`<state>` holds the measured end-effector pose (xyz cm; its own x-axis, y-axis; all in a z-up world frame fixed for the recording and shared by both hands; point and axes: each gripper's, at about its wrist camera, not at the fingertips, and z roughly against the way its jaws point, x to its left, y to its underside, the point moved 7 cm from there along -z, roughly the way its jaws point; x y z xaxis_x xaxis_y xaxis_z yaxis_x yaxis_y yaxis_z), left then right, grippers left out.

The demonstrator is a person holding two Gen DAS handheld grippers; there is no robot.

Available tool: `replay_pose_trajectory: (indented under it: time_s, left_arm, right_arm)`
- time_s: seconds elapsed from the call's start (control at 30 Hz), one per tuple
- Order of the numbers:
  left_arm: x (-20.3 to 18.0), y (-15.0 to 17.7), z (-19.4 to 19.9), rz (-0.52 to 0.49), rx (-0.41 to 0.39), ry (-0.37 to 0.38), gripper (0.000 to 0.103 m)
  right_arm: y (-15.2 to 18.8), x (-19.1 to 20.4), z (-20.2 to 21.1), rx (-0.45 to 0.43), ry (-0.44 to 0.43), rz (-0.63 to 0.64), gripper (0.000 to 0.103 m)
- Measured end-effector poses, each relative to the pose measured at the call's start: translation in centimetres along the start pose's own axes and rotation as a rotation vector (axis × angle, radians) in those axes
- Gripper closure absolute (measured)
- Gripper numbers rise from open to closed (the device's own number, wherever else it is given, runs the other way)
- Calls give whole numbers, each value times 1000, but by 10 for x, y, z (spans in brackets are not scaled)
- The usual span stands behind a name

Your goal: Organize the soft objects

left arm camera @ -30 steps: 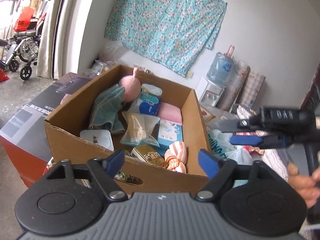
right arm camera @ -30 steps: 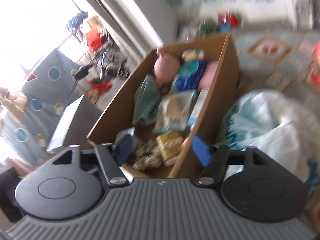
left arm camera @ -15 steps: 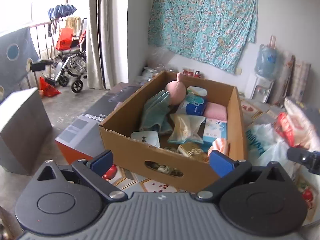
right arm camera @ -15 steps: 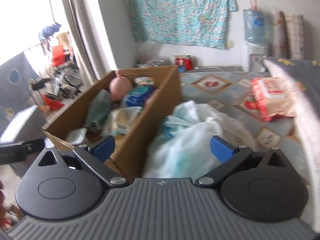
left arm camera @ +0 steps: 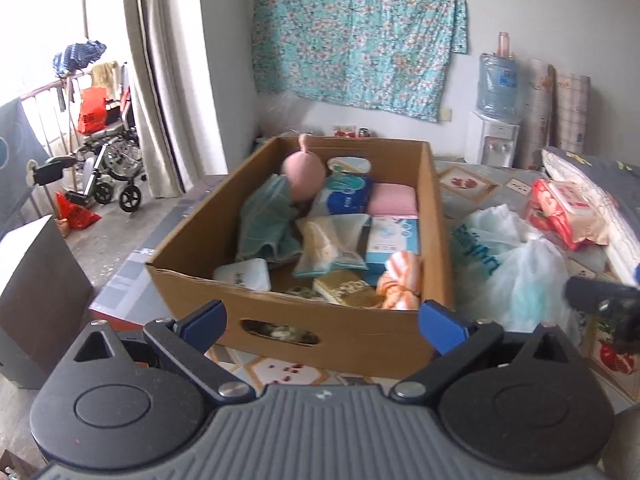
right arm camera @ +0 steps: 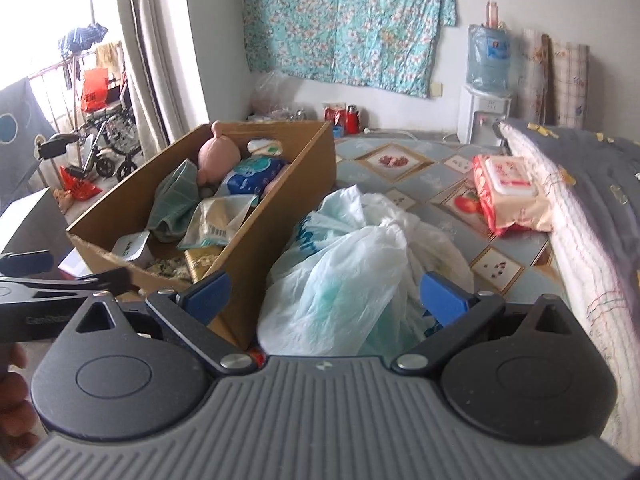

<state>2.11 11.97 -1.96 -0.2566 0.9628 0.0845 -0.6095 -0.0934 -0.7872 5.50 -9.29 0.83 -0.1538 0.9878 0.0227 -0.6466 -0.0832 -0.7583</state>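
Observation:
A cardboard box stands on the floor, filled with soft goods: a pink plush, a teal cloth, tissue packs, a pink towel and an orange striped cloth. My left gripper is open and empty, in front of the box's near wall. My right gripper is open and empty, over a white plastic bag to the right of the box. A red wet-wipes pack lies by the mattress.
A mattress with a grey cover runs along the right. A water dispenser and rolled mats stand at the back wall. A flat carton lies left of the box. A wheelchair stands by the balcony door.
Both grippers have pulled back from the box and levelled out. The left view now takes in the whole box; the right gripper has swung right, over the plastic bag.

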Motion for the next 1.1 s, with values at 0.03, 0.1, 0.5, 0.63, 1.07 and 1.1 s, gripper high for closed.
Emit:
replay_pose_trajectory:
  time_s: [0.03,0.1,0.5,0.63,1.07,1.1]
  left_arm:
    - [-2,0,0,3,4,5,0]
    - [-6,0,-2,7,10,12,0]
    - [-8,8,-8,33,106,42,0]
    - [-7,10,-9,41,119,49,0]
    - [-3,14,-10,50,131,28,1]
    - [-3,14,-10,51,132,27,1]
  right_arm:
    - [1,2,-1,9,-3,3,1]
    - [3,5,-4,26,-6,5,1]
    - [9,10,-17,73,4,21,1]
    - [9,10,-19,74,13,26,1]
    - [13,14,-25,97,11,22,1]
    - [13,14,-26,100,11,21,1]
